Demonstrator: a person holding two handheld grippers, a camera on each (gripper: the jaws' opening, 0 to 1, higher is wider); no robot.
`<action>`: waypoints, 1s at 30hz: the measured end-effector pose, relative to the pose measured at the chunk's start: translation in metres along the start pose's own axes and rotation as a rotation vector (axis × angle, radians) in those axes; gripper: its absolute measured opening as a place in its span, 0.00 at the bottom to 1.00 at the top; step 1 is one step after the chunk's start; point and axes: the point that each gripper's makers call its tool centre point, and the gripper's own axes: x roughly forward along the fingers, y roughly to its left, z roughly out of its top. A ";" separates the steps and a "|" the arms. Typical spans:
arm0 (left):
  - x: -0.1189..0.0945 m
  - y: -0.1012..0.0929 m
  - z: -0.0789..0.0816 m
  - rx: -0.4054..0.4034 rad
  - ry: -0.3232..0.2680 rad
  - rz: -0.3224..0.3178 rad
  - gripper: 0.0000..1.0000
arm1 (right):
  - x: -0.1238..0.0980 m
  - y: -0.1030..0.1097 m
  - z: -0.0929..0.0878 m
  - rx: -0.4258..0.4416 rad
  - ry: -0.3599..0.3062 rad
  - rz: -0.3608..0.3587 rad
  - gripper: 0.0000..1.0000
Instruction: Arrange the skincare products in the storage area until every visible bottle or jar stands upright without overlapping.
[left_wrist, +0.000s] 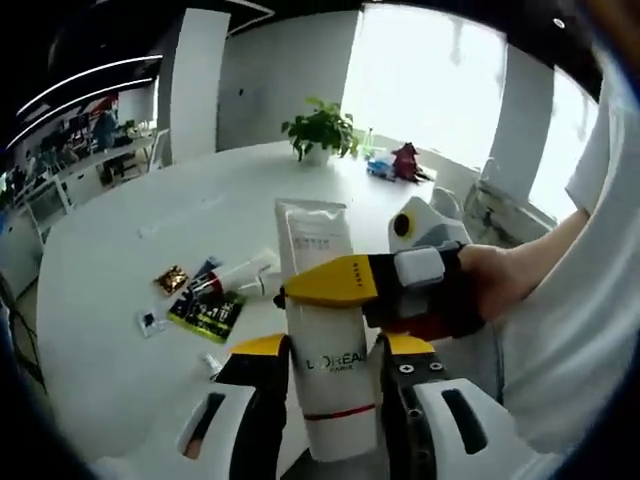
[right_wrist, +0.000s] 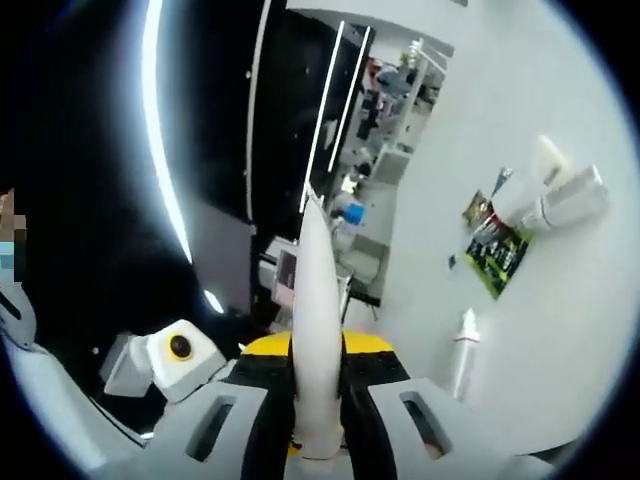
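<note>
Skincare products lay scattered on the white table. A L'Oréal tube was held above the table, long axis along the left gripper jaws, which flanked its lower body; whether they pressed it could not be told. The right gripper crossed from the side, closed on the tube's mid-section, edge-on between its jaws. Smaller tubes and a green sachet lay flat beyond, well apart.
</note>
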 end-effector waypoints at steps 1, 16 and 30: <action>-0.005 0.000 0.000 -0.012 -0.007 -0.007 0.37 | 0.000 0.002 -0.001 -0.009 0.005 0.006 0.15; -0.046 -0.011 0.032 -0.293 -0.318 -0.166 0.49 | 0.002 0.035 -0.037 -0.264 0.223 0.109 0.15; -0.073 -0.022 0.062 -0.203 -0.483 -0.255 0.69 | 0.000 0.070 -0.058 -0.517 0.412 0.296 0.15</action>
